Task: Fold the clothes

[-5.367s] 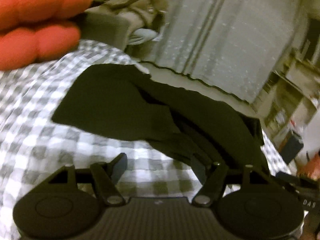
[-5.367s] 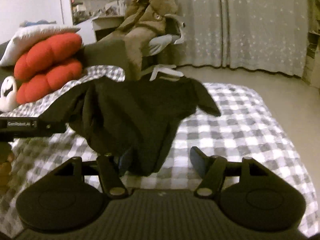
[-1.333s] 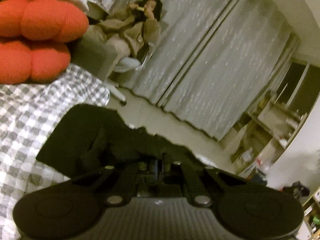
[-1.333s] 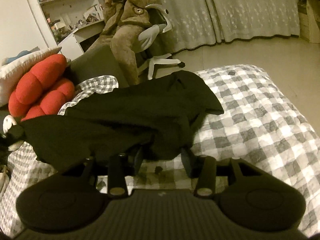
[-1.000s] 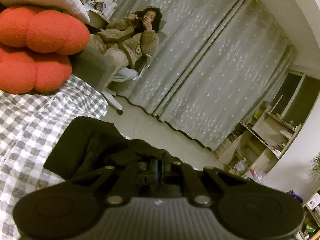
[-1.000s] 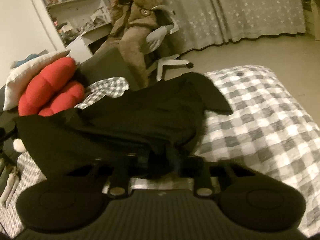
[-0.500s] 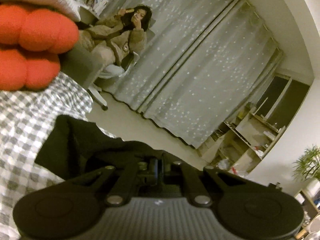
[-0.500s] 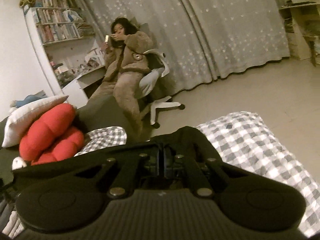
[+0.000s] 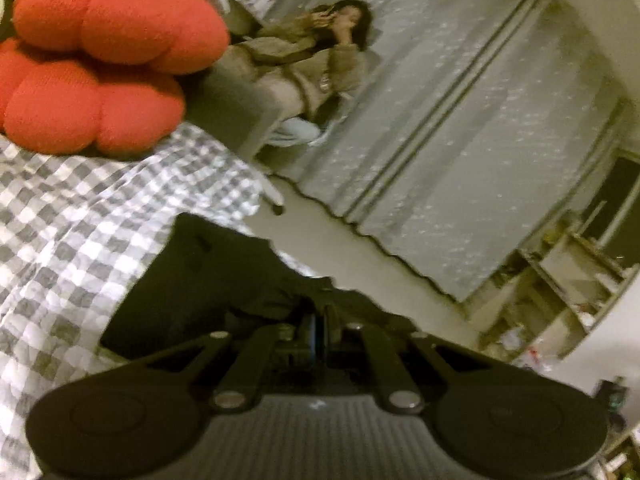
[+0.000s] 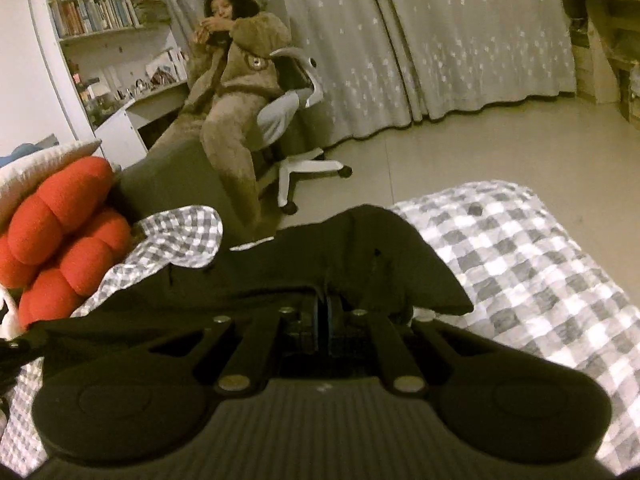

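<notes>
Left wrist view first: our left gripper has its fingers pinched together on a fold of the black garment, no gap showing between them. The cloth drapes from the grip down onto the grey-and-white checked bedspread, spreading off to the left of the fingers. Up in the corner there's a red lumpy cushion sitting on the bed.

On the right wrist camera it's the same deal: our right gripper is clamped down tight on the black garment, which bunches up right at the fingertips and stretches off toward the left edge of the frame. The rest of it lies on the checked bedspread, with the red cushion at the far left. Behind the bed, a person in a brown fuzzy outfit sits in a white swivel chair in front of star-patterned grey curtains.
</notes>
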Demonstrator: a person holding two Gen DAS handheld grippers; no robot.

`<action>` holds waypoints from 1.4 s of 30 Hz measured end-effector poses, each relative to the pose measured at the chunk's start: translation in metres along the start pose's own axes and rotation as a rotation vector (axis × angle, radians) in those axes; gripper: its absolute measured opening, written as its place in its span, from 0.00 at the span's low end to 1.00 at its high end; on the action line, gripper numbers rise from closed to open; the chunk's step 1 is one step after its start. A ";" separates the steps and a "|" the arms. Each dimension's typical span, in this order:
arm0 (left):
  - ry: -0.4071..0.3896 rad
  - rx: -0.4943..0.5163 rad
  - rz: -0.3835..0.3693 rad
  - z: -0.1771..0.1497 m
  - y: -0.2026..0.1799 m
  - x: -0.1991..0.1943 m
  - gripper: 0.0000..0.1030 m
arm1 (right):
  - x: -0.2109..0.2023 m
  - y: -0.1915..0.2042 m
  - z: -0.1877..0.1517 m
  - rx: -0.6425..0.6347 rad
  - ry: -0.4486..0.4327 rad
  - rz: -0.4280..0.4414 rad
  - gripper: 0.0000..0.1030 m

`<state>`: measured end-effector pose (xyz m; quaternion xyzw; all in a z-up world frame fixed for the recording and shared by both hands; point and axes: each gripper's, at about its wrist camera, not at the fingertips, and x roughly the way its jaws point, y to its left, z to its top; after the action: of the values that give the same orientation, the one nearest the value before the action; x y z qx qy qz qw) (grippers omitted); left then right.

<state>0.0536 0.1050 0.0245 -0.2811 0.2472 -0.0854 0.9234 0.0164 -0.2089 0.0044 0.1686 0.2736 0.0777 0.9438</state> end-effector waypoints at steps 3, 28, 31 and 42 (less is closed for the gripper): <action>0.026 -0.028 0.054 -0.004 0.014 0.020 0.04 | 0.004 -0.002 -0.003 -0.003 0.019 0.001 0.12; 0.230 -0.080 -0.077 -0.012 0.026 -0.014 0.34 | -0.019 -0.009 -0.017 0.217 0.212 0.154 0.45; 0.250 -0.073 -0.081 -0.019 0.020 -0.007 0.34 | -0.009 -0.005 -0.022 0.254 0.241 0.183 0.45; 0.217 -0.004 -0.065 -0.029 0.006 -0.005 0.08 | -0.008 0.012 -0.024 0.224 0.222 0.204 0.04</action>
<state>0.0348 0.0983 0.0025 -0.2802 0.3365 -0.1448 0.8873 -0.0041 -0.1929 -0.0057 0.2901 0.3645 0.1603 0.8702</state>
